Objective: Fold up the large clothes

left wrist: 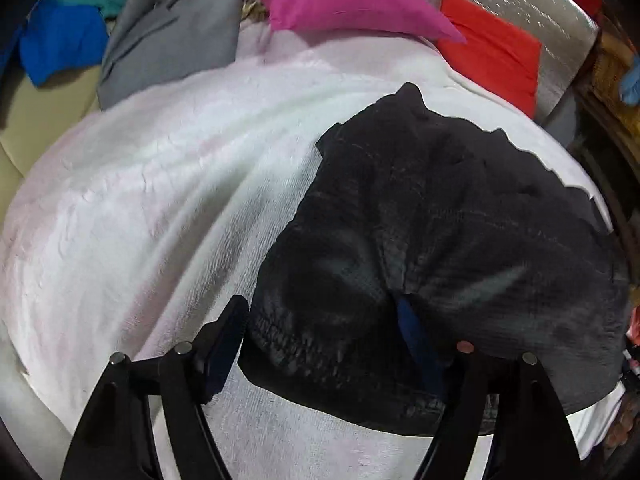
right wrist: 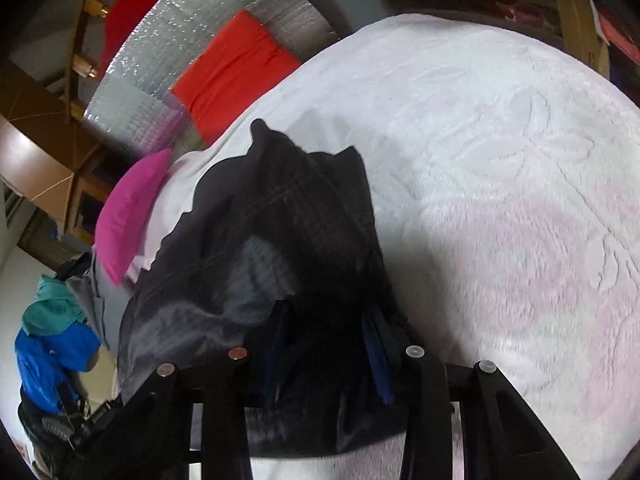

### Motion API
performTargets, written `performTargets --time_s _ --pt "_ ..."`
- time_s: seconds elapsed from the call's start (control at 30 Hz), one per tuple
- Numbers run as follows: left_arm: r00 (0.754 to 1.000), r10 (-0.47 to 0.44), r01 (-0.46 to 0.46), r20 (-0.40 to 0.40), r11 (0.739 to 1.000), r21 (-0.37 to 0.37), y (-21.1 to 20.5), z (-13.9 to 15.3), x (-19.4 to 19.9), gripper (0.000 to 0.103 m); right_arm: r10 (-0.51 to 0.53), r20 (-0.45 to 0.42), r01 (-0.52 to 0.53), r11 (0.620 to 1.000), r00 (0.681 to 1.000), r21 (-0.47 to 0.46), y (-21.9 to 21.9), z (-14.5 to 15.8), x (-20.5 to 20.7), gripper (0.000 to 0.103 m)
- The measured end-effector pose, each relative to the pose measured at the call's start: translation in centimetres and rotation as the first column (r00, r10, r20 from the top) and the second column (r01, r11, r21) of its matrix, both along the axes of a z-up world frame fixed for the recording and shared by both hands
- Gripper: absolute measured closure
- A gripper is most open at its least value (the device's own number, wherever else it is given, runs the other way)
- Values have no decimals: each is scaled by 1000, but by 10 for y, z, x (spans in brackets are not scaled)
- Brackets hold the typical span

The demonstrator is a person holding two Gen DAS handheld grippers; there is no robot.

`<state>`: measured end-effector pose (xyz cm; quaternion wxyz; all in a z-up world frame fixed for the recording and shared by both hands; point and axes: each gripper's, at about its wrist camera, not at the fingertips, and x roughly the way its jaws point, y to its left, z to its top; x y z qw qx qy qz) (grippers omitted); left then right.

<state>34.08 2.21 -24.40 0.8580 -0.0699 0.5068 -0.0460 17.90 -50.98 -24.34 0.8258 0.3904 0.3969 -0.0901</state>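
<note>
A large black garment [left wrist: 440,232] lies bunched on a white fluffy blanket [left wrist: 160,200]. My left gripper [left wrist: 320,320] is open, its left finger [left wrist: 224,344] on the blanket beside the garment's near edge and its right finger [left wrist: 416,340] under a fold of the black cloth. In the right wrist view the black garment [right wrist: 280,240] drapes over my right gripper [right wrist: 328,328]. Its blue-padded fingers [right wrist: 378,356] stand a little apart with black cloth bunched between them. The blanket [right wrist: 500,200] spreads out to the right.
A magenta cushion [left wrist: 340,0], a red cloth [left wrist: 492,48] on a silver foil mat [left wrist: 520,0], a grey garment [left wrist: 168,40], and blue [left wrist: 60,40] and teal clothes lie at the far edge. Wooden furniture [right wrist: 40,160] stands beyond the bed.
</note>
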Motion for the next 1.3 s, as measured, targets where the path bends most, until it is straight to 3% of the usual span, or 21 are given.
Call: performTargets --time_s 0.07,0.17,0.23,0.33,0.43,0.47,0.53,0.6,0.7,0.8,0.87,0.9,1.0,1.03,1.07,1.13,1.23,1.3 --pt "1000 1 -1 -5 1000 -27 8 8 -2 25 17 -10 -17 1000 1000 6 -2 8 1 62" --pt "999 -18 19 47 1000 -10 14 28 -8 25 -4 73 1 999 997 37 -13 29 -6 56" --pt "995 -25 25 94 1000 -7 21 44 -8 25 -30 116 26 999 993 31 -20 40 -6 29" --pt "993 -11 12 119 1000 -6 31 57 6 19 2 95 -4 1000 995 25 -29 40 13 24" --pt "998 -49 50 32 998 -47 34 45 37 15 28 19 -30 995 999 91 -43 15 43 24" --pt "996 -83 80 -32 994 -71 32 33 51 15 39 8 -40 992 999 116 -47 5 48 24" --pt "989 -103 90 -103 988 -122 33 15 66 15 74 -22 -68 976 997 206 -54 -19 61 24" --pt "978 -153 119 -141 967 -225 32 0 75 15 118 9 -116 944 993 308 -54 -36 68 23" --pt "957 -232 157 -175 919 -362 26 -16 84 15 193 78 -208 923 978 324 -43 -37 75 22" --pt "942 -300 217 -153 889 -403 7 -21 87 15 252 87 -266 923 964 278 -23 -34 90 9" --pt "934 -329 251 -141 884 -395 -9 -22 90 15 251 60 -258 937 966 235 -16 -32 99 9" --pt "934 -333 263 -131 886 -381 -17 -22 91 15 237 51 -242 945 970 219 -14 -31 103 11" --pt "942 -315 252 -115 892 -376 -30 -20 96 16 194 39 -198 968 980 152 -14 -25 111 51" --pt "947 -302 242 -108 893 -380 -30 -17 99 27 179 49 -184 974 983 128 -13 -21 114 56" --pt "953 -286 227 -103 895 -383 -32 -16 104 42 174 53 -178 980 983 91 -11 -16 117 58" --pt "960 -258 199 -109 903 -380 -38 -15 115 49 156 66 -156 988 986 6 -8 -5 129 65" --pt "967 -228 175 -113 917 -358 -49 -14 139 52 92 125 -90 996 988 -18 -15 5 139 68" --pt "968 -222 171 -117 925 -340 -59 -17 148 52 77 104 -73 997 992 -37 -18 -6 145 68"
